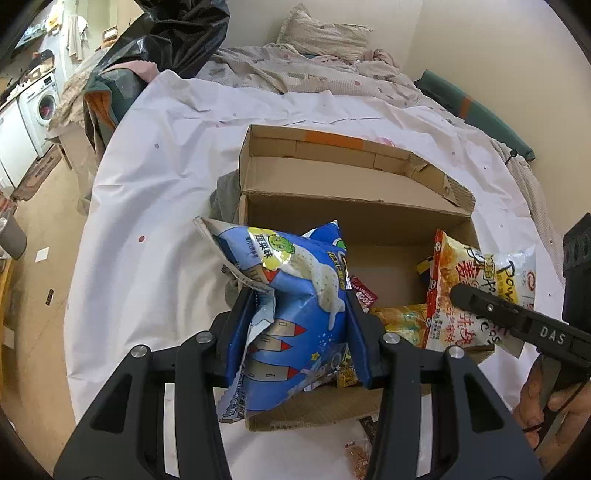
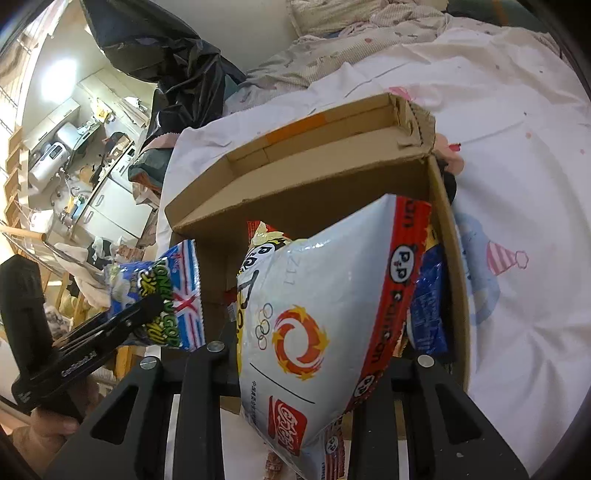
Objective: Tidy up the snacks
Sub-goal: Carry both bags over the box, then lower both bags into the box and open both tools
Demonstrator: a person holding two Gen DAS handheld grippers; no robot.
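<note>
Bright, even daylight; the white bedsheet (image 1: 155, 206) nearly blows out. Glare flares on the glossy snack bag (image 2: 325, 295). Fisheye bending and dark vignetting ring both views.

A: Where does the cardboard box (image 1: 354, 206) sit?
B: On the bed (image 1: 155, 206), its lid flap standing up at the far side, with the pillow (image 1: 325, 33) and rumpled blanket (image 1: 295, 70) beyond.

A: And the snack bags?
B: One bag (image 1: 295, 314) is between the left gripper (image 1: 301, 332) fingers, over the box's near left corner. Another bag (image 2: 314, 314) is between the right gripper (image 2: 314, 369) fingers, at the box's right side. Small packets (image 1: 399, 317) lie inside, between the two.

A: Outside it?
B: A packet (image 1: 358, 458) on the bed, before the near wall.
</note>
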